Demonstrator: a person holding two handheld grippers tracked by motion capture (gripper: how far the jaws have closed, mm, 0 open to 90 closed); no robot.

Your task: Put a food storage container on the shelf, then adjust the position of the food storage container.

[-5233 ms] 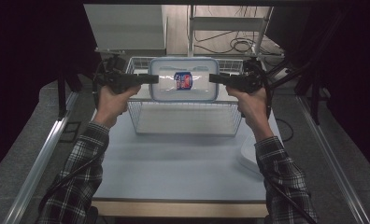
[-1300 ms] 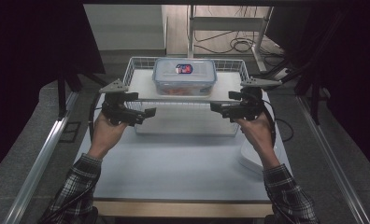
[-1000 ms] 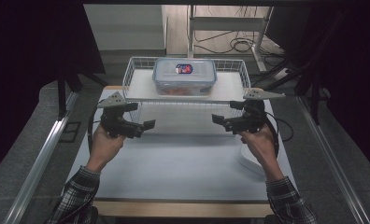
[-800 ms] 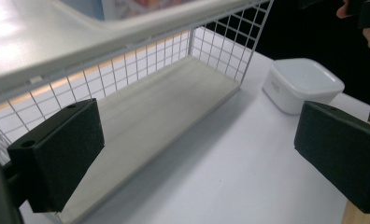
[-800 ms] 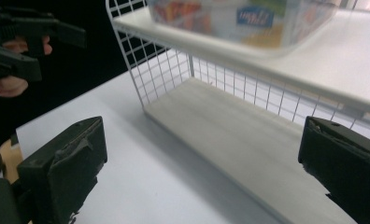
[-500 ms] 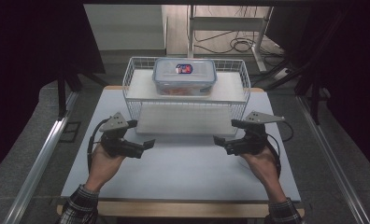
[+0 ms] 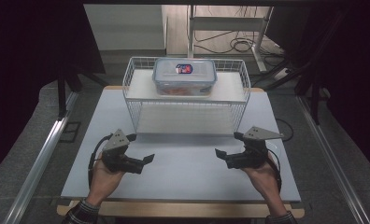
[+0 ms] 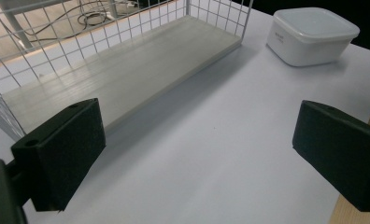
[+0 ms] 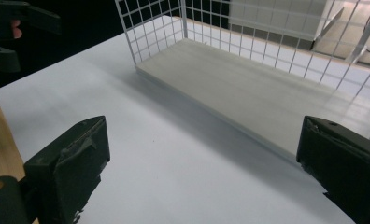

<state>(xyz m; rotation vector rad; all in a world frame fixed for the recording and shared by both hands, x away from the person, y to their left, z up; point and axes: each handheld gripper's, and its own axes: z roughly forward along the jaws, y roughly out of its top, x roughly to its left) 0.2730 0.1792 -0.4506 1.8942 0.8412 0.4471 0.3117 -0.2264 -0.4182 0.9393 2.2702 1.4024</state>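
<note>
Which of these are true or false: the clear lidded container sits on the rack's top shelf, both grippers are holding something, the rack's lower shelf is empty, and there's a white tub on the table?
1. The clear lidded container sits on the top shelf of the white wire rack. True.
2. Both grippers hold something. False: the left gripper and right gripper have open jaws with nothing between them, hovering low over the white table.
3. The rack's lower shelf is bare. True.
4. A white lidded tub stands on the table beside the rack. True, seen in the left gripper view.
5. The tub's lid is off. False: it is on.
</note>
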